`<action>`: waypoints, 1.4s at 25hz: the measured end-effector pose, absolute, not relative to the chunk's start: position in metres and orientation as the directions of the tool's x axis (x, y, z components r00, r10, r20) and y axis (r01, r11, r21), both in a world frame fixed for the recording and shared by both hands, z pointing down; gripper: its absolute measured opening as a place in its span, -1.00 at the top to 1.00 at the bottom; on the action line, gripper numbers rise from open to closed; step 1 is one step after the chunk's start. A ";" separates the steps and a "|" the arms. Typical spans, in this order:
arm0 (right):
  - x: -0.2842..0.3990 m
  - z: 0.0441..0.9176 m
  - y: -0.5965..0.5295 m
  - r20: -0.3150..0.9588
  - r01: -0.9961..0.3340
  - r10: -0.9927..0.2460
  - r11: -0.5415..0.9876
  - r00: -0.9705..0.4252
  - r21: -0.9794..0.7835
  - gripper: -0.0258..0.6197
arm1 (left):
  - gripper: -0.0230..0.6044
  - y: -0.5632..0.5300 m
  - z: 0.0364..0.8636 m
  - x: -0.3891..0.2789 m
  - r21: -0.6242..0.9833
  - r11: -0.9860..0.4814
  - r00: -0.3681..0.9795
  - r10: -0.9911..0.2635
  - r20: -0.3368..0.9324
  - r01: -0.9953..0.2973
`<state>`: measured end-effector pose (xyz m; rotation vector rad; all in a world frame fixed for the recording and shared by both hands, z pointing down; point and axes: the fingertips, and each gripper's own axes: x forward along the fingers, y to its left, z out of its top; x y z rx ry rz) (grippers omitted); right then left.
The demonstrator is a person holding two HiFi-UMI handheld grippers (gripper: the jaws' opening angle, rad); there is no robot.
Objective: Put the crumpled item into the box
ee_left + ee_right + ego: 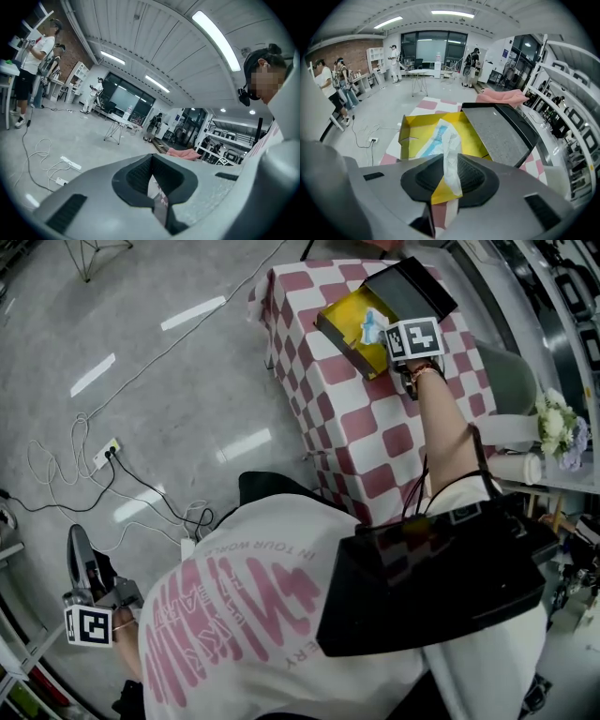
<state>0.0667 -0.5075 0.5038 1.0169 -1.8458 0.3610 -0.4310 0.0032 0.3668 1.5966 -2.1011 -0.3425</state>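
A yellow-lined box (349,334) lies open on the red-and-white checked table (375,437), its dark lid (412,289) folded back. My right gripper (382,334) hovers over the box, shut on the crumpled white-and-blue item (372,326). In the right gripper view the crumpled item (449,154) stands up between the pads of the right gripper (449,182), above the box (415,138) and beside the grey lid (499,133). My left gripper (79,554) hangs low at my left side, far from the table. In its own view, the left gripper (157,199) is shut with nothing in it.
A power strip (105,454) with white and black cables lies on the grey floor left of the table. White flowers (555,427) and shelving stand at the right. A black bag (441,577) hangs at my chest. People (396,63) stand far off.
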 end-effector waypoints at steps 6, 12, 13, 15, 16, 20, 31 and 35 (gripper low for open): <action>0.066 0.516 -0.513 0.874 -0.743 -0.456 0.641 -0.168 0.191 0.67 | 0.90 0.003 0.371 -0.427 0.476 0.317 -0.234 -0.946 0.226 -0.820; 0.065 0.522 -0.517 0.883 -0.726 -0.438 0.661 -0.168 0.189 0.67 | 0.90 0.003 0.375 -0.424 0.491 0.344 -0.263 -0.937 0.228 -0.800; 0.066 0.522 -0.519 0.884 -0.724 -0.436 0.663 -0.169 0.189 0.67 | 0.90 0.001 0.376 -0.422 0.491 0.342 -0.260 -0.938 0.230 -0.801; 0.066 0.523 -0.521 0.886 -0.721 -0.432 0.667 -0.169 0.188 0.66 | 0.90 -0.004 0.377 -0.418 0.490 0.337 -0.250 -0.939 0.236 -0.804; 0.066 0.524 -0.522 0.888 -0.719 -0.428 0.670 -0.169 0.186 0.66 | 0.90 -0.005 0.378 -0.417 0.492 0.338 -0.251 -0.939 0.235 -0.803; 0.067 0.528 -0.524 0.895 -0.709 -0.413 0.682 -0.170 0.180 0.66 | 0.90 -0.009 0.375 -0.417 0.510 0.342 -0.271 -0.939 0.210 -0.789; 0.073 0.539 -0.528 0.914 -0.698 -0.366 0.701 -0.175 0.147 0.65 | 0.90 -0.023 0.376 -0.406 0.489 0.337 -0.256 -0.940 0.225 -0.804; 0.074 0.541 -0.529 0.922 -0.696 -0.341 0.707 -0.183 0.123 0.64 | 0.90 -0.031 0.375 -0.403 0.482 0.330 -0.245 -0.941 0.232 -0.812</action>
